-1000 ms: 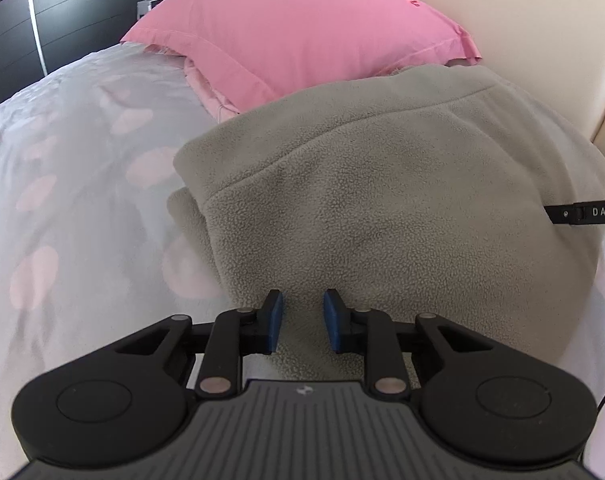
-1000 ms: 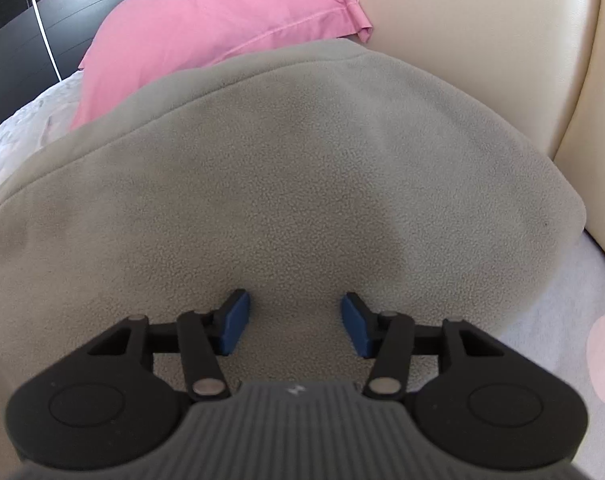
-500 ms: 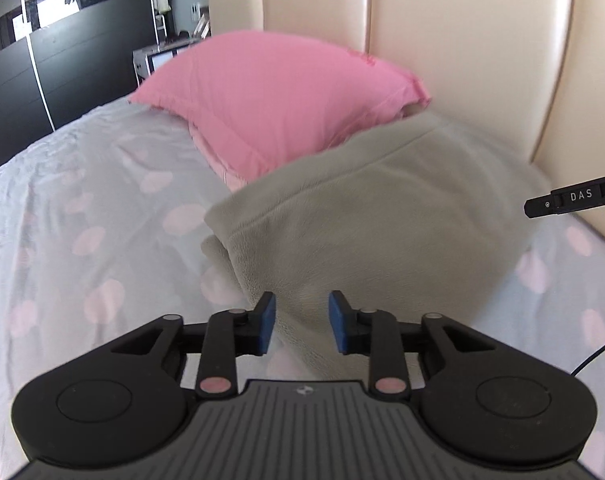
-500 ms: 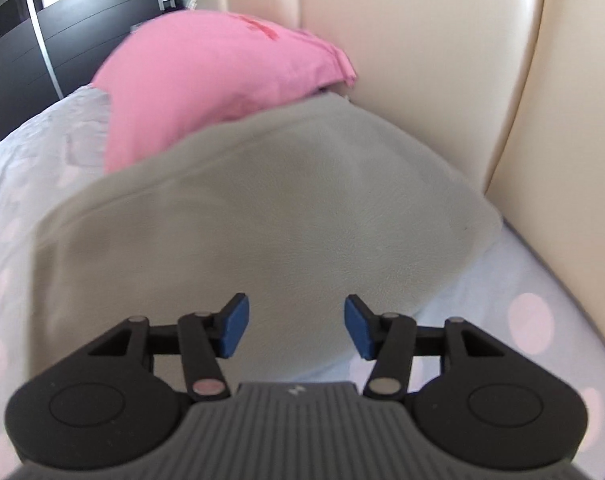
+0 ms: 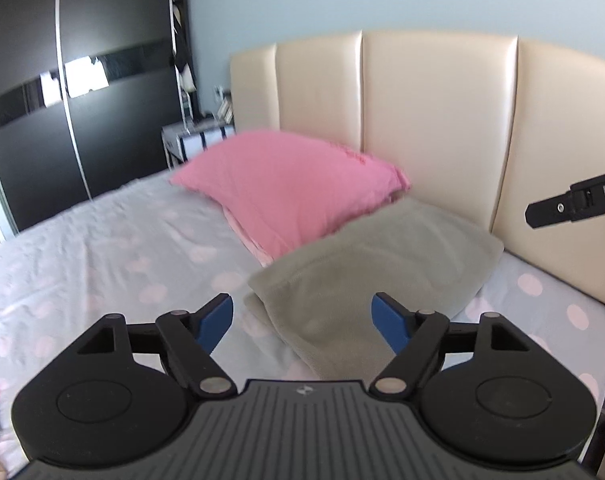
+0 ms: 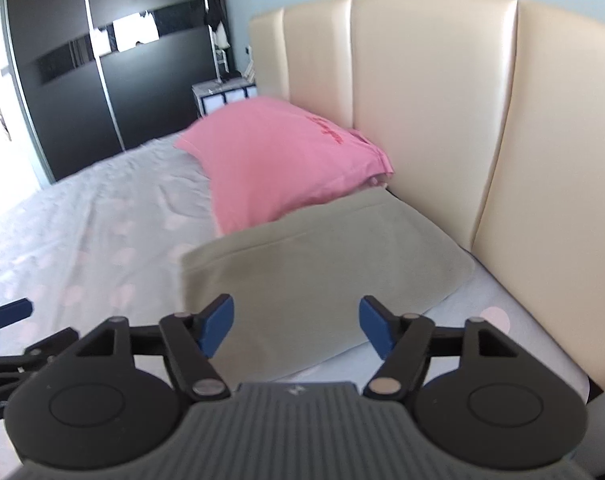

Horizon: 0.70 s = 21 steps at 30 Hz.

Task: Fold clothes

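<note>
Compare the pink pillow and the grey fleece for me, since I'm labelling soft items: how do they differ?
The pillow is bright pink and smooth; the fleece is dull grey-green and fuzzy. The pillow looks plump and props up towards the headboard; the fleece lies flatter, folded, with its far edge against the pillow. Both rest on the dotted sheet near the headboard.

A pink pillow (image 5: 290, 184) leans against the cream headboard (image 5: 434, 120) at the bed's (image 5: 102, 248) head; black wardrobe (image 5: 82, 100) beyond.
</note>
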Tool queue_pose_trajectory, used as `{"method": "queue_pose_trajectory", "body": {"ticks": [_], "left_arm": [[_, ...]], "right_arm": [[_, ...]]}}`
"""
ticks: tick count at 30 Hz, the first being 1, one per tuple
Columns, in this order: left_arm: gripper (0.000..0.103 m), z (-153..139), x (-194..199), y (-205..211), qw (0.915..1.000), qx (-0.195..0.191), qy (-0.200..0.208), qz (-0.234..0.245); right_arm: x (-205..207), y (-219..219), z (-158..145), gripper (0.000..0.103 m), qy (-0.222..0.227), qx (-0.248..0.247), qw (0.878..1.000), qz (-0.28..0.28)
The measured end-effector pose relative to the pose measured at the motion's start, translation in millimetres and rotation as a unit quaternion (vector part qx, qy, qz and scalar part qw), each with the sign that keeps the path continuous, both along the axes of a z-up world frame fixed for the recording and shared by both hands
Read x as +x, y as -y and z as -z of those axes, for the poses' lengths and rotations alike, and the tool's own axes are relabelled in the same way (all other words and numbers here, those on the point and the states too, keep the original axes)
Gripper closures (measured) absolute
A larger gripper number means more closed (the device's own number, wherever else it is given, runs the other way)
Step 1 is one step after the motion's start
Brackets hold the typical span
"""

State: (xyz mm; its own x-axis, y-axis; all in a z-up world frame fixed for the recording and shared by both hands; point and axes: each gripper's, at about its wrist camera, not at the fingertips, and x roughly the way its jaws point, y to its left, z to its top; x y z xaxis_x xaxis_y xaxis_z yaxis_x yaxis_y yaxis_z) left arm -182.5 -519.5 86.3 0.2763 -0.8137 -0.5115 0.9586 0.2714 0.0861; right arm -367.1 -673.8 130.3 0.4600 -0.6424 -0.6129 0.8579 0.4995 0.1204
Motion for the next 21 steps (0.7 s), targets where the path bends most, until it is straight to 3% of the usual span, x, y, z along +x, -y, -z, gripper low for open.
{"method": "queue_pose_trajectory", "body": {"ticks": [4,8,14,21], "left_arm": [[0.026,-11.6,-16.0,-39.6,0.9992,-0.037,0.012,-0.002],[0.026,-11.1,-33.2,-70.4,0.9988,-0.048,0.009,0.001],[0.026,18.4,-58.3,-106.1,0.9987,-0.044,-0.003,-0.028],[0.026,72.8,-78.7,-129.2,0.9979,-0.034,-0.011,-0.054]], "right_arm": [[-16.0,-59.5,-21.3,0.027,0.035,-0.017,0.999,-0.003],[-32.7,-118.3,-12.7,0.024,0.056,-0.062,0.996,0.02],[-52.2,-196.5,35.9,0.023,0.046,-0.1,0.993,0.038],[-70.9,-247.4,101.1,0.022,0.028,-0.134,0.988,0.068]]}}
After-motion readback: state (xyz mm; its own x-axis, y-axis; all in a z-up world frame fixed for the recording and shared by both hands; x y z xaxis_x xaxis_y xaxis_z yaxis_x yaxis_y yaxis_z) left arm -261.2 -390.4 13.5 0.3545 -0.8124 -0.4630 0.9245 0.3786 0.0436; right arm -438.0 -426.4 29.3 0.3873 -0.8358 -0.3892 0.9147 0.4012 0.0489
